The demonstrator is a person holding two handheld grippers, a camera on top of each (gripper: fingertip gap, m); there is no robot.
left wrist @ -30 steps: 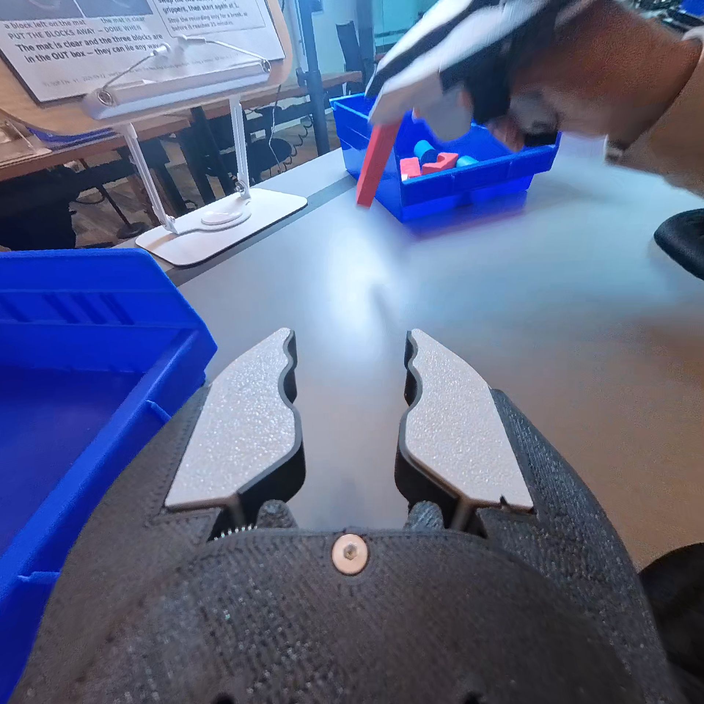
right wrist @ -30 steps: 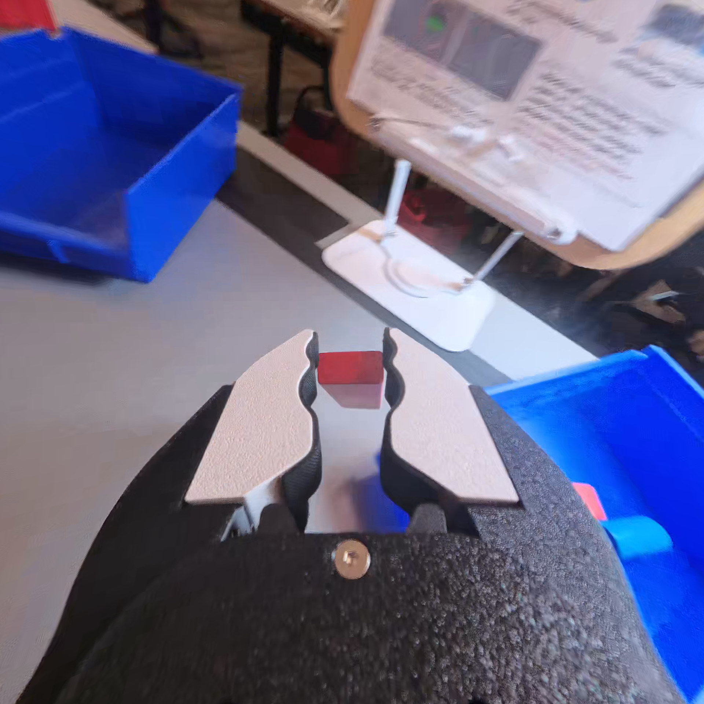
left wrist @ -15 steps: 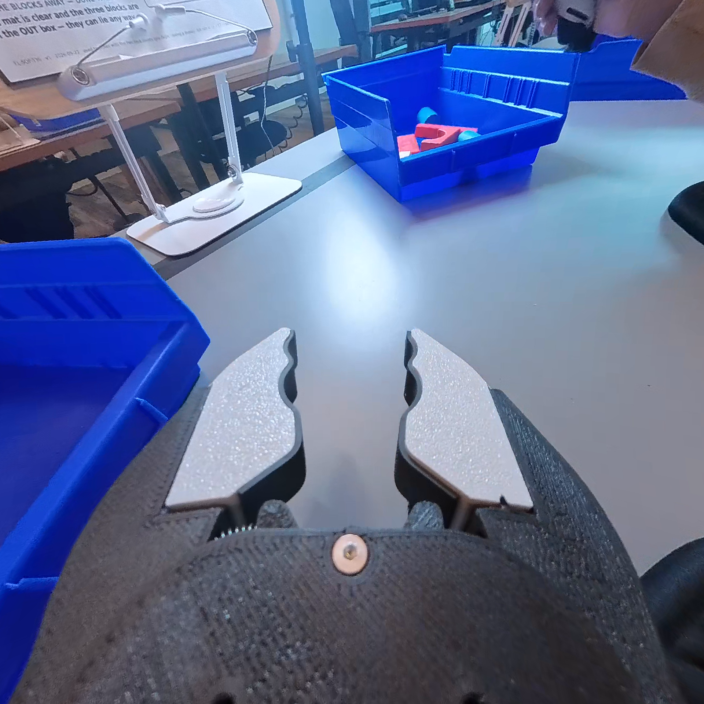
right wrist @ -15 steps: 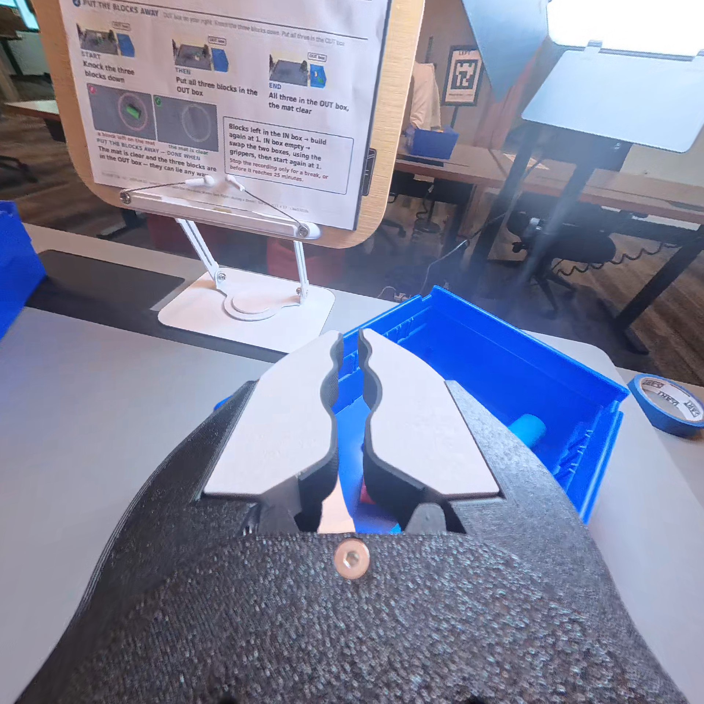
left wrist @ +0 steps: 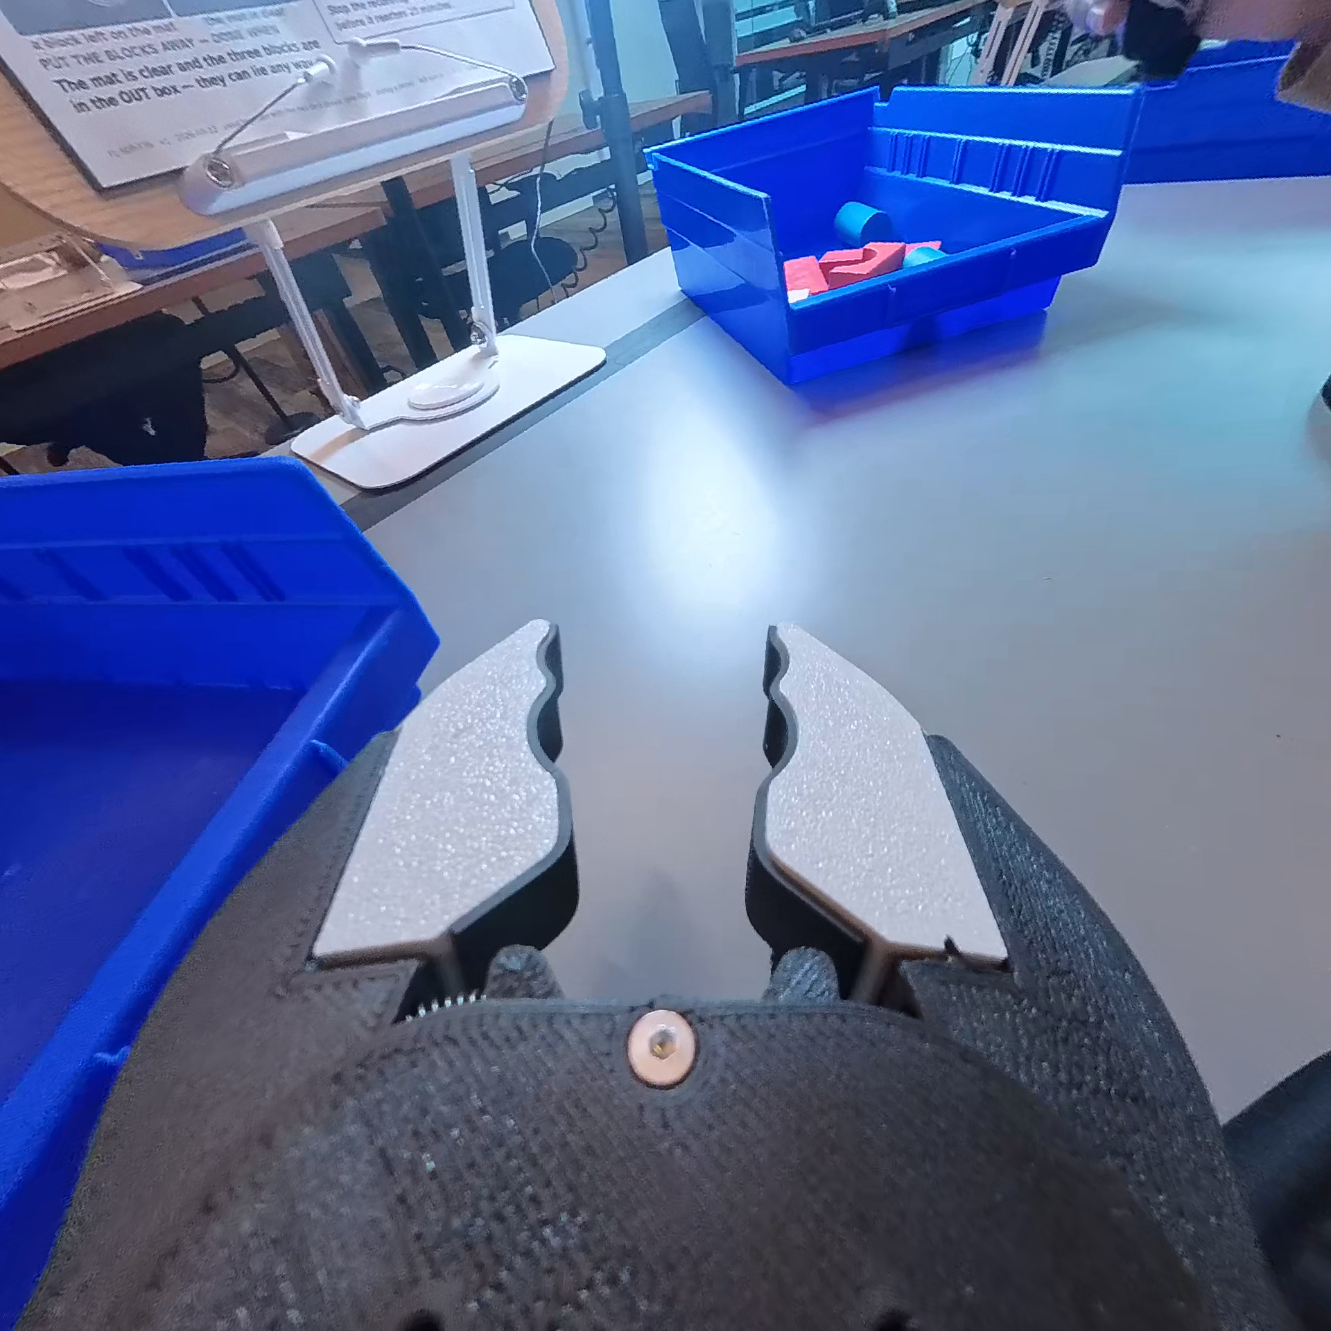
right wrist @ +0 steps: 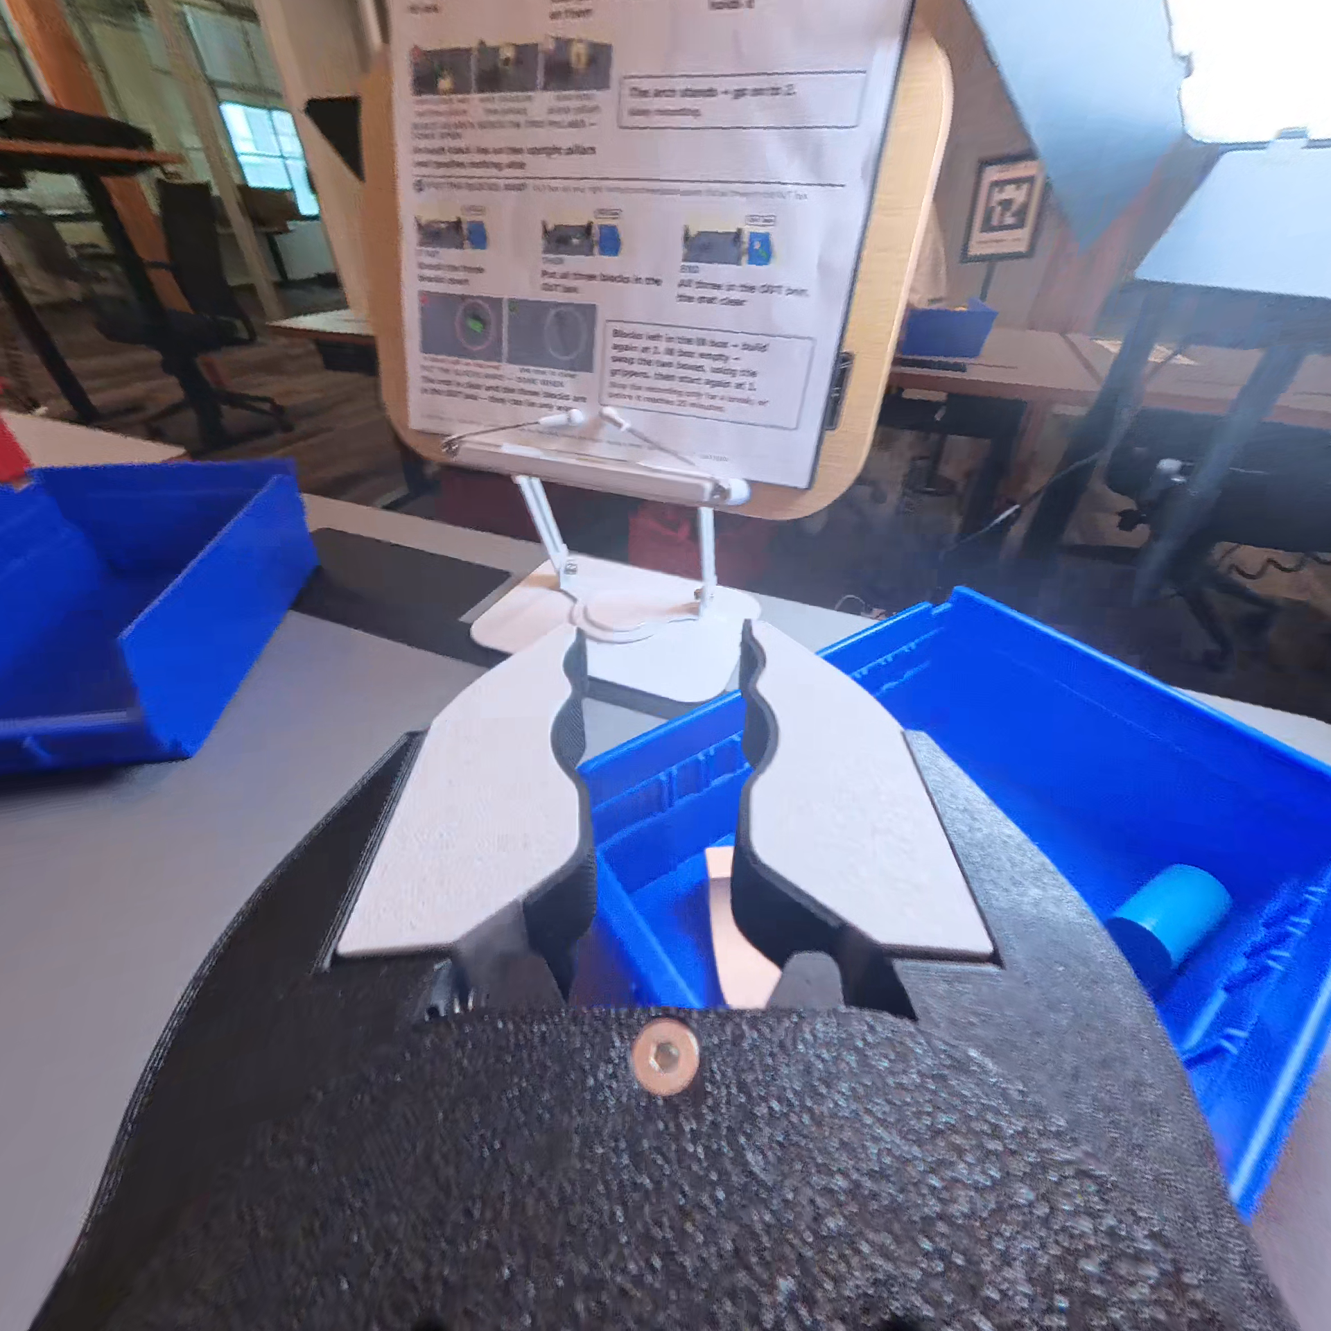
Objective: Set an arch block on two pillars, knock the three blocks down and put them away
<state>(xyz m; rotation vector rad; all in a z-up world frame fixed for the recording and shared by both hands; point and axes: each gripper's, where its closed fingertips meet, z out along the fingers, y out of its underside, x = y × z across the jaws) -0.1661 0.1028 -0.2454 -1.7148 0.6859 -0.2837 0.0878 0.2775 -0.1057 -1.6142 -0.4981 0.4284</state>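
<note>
My left gripper (left wrist: pixel 661 637) is open and empty, low over the grey table (left wrist: pixel 936 576), beside the near blue bin (left wrist: pixel 180 648). The far blue bin (left wrist: pixel 936 317) holds a red arch block (left wrist: pixel 864 261), a red block (left wrist: pixel 803 274) and two blue cylinders (left wrist: pixel 861 220). My right gripper (right wrist: pixel 662 641) is open and empty above that bin (right wrist: pixel 1080 756). A blue cylinder (right wrist: pixel 1167 922) lies in it. A pale pinkish piece (right wrist: pixel 727 929) shows between the fingers inside the bin; I cannot tell what it is.
A white stand (left wrist: pixel 446 410) with an instruction board rises at the table's back edge (right wrist: pixel 612 288). The other blue bin (right wrist: pixel 144 612) sits to the left with nothing showing inside. A hand with the right gripper shows at the top right in the left wrist view (left wrist: pixel 1152 36). Some 35 cm of space lies between my two pairs of fingers.
One second ago my right gripper was shut on a red block. It moved over the right bin, the block left it, and its jaws have opened. My left gripper has barely moved.
</note>
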